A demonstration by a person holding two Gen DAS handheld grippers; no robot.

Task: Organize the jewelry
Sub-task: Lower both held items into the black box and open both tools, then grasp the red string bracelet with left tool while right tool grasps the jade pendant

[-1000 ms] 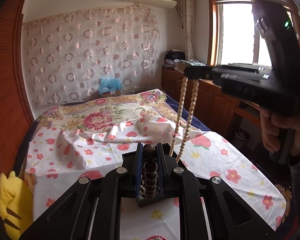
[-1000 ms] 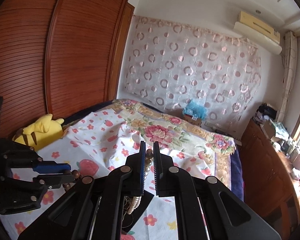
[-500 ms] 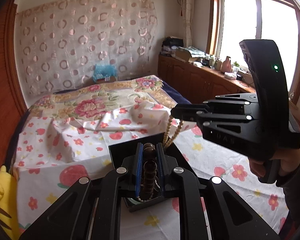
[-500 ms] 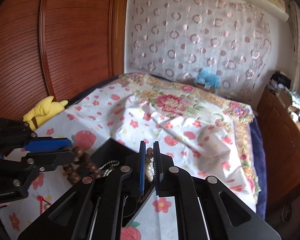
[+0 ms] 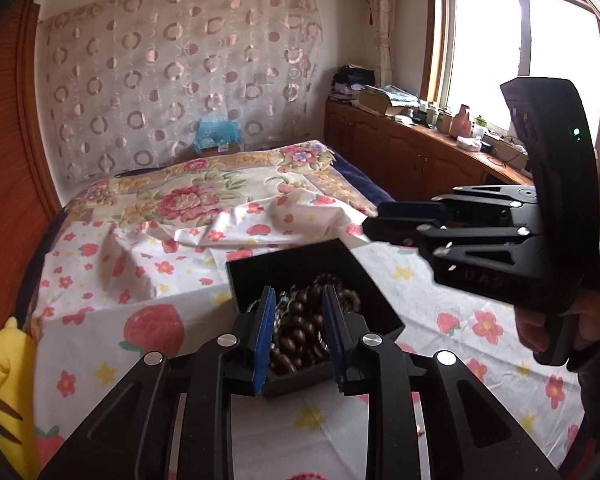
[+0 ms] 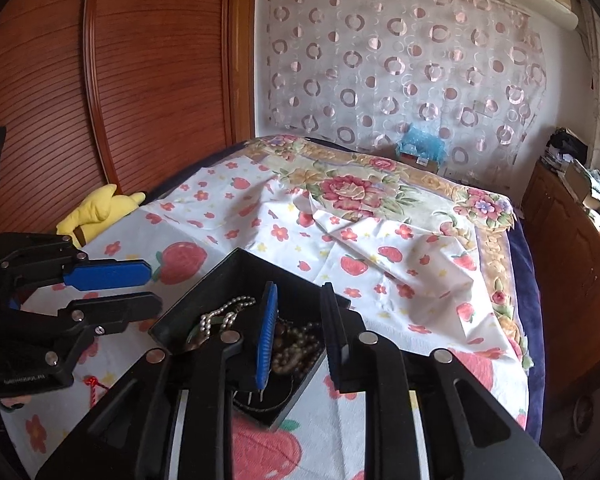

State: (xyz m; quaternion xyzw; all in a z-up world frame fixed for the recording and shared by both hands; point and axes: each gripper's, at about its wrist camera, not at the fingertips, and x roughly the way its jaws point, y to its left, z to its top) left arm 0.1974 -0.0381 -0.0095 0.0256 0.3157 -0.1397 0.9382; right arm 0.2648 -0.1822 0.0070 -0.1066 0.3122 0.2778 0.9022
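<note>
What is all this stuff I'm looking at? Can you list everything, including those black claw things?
Black square jewelry box: one, black, open on the bed sheet.
Dark brown wooden bead strand: one, brown, piled inside the box.
Silver ball chain: one, silver, inside the box.
Strawberry-print bed sheet: one, white and red, covering the bed.
Yellow plush toy: one, yellow, at the bed's edge by the wooden wardrobe.
Circle-pattern curtain: one, pinkish, on the back wall.
Left gripper: one, black with blue pads, open over the box.
Right gripper: one, black, open over the box.
</note>
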